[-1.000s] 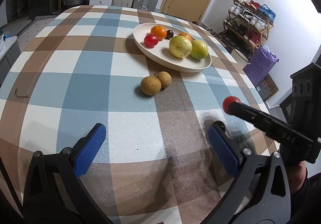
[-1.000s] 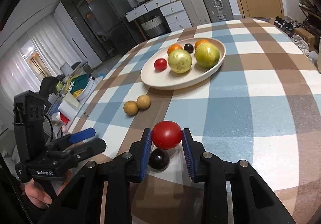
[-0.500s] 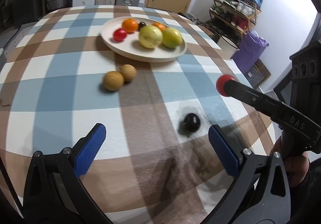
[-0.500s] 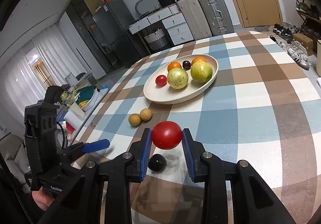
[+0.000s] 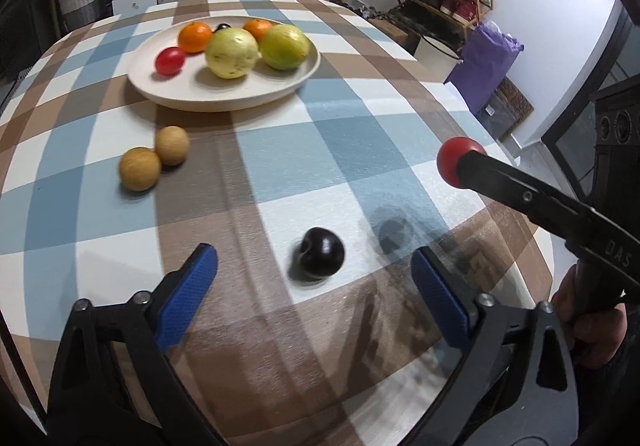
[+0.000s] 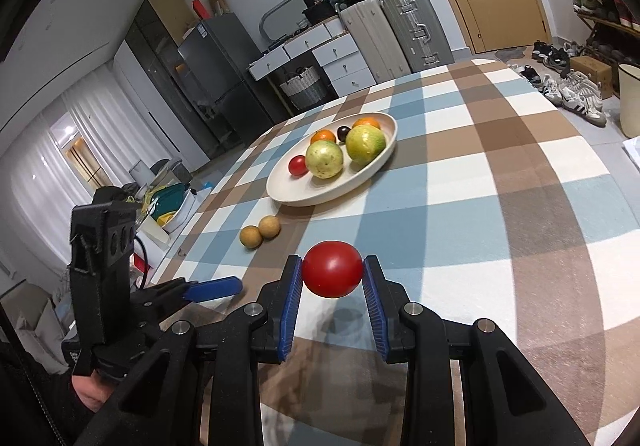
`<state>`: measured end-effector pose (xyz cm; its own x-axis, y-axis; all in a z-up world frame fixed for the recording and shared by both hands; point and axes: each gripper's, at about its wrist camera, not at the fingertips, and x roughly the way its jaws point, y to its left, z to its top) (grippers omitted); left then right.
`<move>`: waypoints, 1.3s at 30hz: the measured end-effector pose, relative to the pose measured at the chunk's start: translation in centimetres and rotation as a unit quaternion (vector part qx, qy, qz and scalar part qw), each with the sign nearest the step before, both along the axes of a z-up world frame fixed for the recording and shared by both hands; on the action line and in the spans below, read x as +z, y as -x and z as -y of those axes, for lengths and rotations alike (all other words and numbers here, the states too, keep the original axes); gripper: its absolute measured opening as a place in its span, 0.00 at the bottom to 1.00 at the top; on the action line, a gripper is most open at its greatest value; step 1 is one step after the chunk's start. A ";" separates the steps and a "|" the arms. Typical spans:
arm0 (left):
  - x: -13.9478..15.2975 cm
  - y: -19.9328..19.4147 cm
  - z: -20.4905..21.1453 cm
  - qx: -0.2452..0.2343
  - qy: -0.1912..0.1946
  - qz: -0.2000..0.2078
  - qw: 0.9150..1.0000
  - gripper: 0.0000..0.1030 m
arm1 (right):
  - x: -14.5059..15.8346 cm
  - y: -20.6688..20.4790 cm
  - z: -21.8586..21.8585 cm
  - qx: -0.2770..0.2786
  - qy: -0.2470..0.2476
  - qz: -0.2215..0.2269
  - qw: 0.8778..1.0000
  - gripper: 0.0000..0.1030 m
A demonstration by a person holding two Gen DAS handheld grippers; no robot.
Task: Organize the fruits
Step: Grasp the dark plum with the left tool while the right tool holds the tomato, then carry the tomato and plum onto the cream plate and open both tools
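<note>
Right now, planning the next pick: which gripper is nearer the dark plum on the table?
Left. The left gripper is open around the plum; the right gripper holds a tomato beside it.

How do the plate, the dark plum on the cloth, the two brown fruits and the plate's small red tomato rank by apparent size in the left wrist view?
1. plate
2. dark plum, nearest the camera, so likely flattered
3. two brown fruits, alike
4. small red tomato

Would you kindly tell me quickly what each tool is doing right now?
Left tool: open, just been closing slightly, dark plum between its fingers, ungripped.
Right tool: shut on red tomato.
</note>
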<state>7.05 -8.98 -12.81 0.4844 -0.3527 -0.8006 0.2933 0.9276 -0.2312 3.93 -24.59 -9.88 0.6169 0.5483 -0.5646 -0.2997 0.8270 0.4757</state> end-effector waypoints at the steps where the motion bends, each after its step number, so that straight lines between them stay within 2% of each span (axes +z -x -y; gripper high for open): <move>1: -0.1 -0.1 0.3 -0.002 -0.001 -0.001 1.000 0.92 | 0.0 0.1 0.2 -0.001 -0.001 0.000 1.000 0.30; 5: -0.6 -0.3 1.6 -0.011 -0.020 -0.003 1.000 0.81 | -0.2 0.6 1.3 -0.006 -0.009 0.004 1.000 0.30; 6: -0.5 -0.3 1.6 -0.011 -0.016 -0.003 1.000 0.72 | -0.2 0.7 1.5 -0.006 -0.011 0.005 1.000 0.30; 9: -0.4 -0.5 1.5 -0.005 0.000 -0.008 1.000 0.63 | -0.4 1.0 2.0 -0.008 -0.016 0.006 1.000 0.30; 10: -0.4 -0.6 1.5 -0.002 -0.001 -0.007 1.000 0.54 | -0.5 1.1 2.1 -0.010 -0.017 0.005 1.000 0.30; 13: -0.4 -0.7 1.5 0.005 -0.018 -0.004 1.000 0.35 | -0.8 1.2 2.6 -0.014 -0.024 0.005 1.000 0.30; 14: -0.4 -0.7 1.4 0.006 -0.018 -0.006 1.000 0.25 | -0.8 1.3 2.7 -0.013 -0.026 0.006 1.000 0.30; 15: -0.4 -0.7 1.3 0.008 -0.020 -0.008 1.000 0.21 | -0.9 1.3 2.8 -0.014 -0.028 0.007 0.999 0.30; 26: -0.3 -0.4 1.2 0.002 -0.016 -0.012 1.000 0.21 | -1.0 1.9 3.2 -0.017 -0.019 0.020 0.999 0.30; 33: 0.5 -0.5 0.9 0.000 -0.007 -0.001 1.000 0.21 | -1.1 1.9 3.3 -0.016 -0.021 0.021 0.999 0.30; 37: 0.9 -0.8 0.0 0.006 0.002 0.000 1.000 0.21 | -0.8 1.8 2.8 -0.007 -0.015 0.027 0.999 0.30; 39: 1.4 -0.9 -0.7 0.008 0.023 -0.007 1.000 0.21 | -0.7 1.6 2.5 -0.003 -0.014 0.027 1.000 0.30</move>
<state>8.00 -8.24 -11.36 0.4795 -0.3811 -0.7905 0.2757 0.9206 -0.2766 2.33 -27.04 -10.58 0.6496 0.5597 -0.5145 -0.3214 0.8155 0.4812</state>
